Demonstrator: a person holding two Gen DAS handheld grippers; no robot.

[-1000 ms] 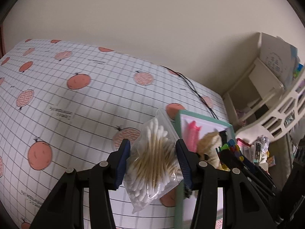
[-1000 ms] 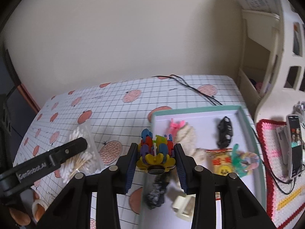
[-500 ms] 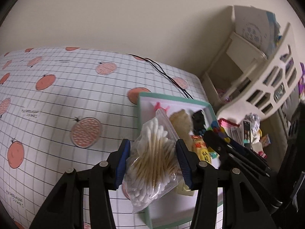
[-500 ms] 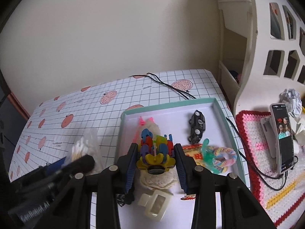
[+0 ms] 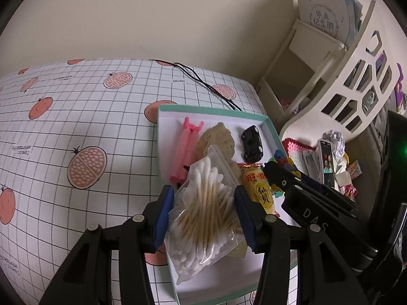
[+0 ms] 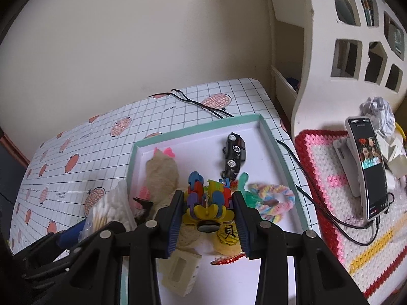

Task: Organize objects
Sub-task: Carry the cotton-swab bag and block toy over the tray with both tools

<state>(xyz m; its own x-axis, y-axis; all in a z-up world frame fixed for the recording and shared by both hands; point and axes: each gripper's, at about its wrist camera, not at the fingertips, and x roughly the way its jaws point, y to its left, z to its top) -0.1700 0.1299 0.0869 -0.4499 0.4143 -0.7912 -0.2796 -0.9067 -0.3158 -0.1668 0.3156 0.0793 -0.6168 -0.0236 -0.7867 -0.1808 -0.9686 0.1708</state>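
Home room, fruit-print tablecloth (image 5: 76,117), white cut-out shelf unit (image 6: 356,50), crocheted mat (image 6: 330,178), propped phone (image 6: 368,167)

My bag of cotton swabs (image 5: 203,213) is covering part of the yellow snack packet (image 5: 259,190) at its three o'clock.

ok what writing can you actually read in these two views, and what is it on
"毕业纪念册" on the pale blue booklet standing in the white rack.
"仙贝" on the yellow snack packet in the tray.
"DAS", cut off, on the right tongs.
Print on the tablecloth and the phone: too small to read.
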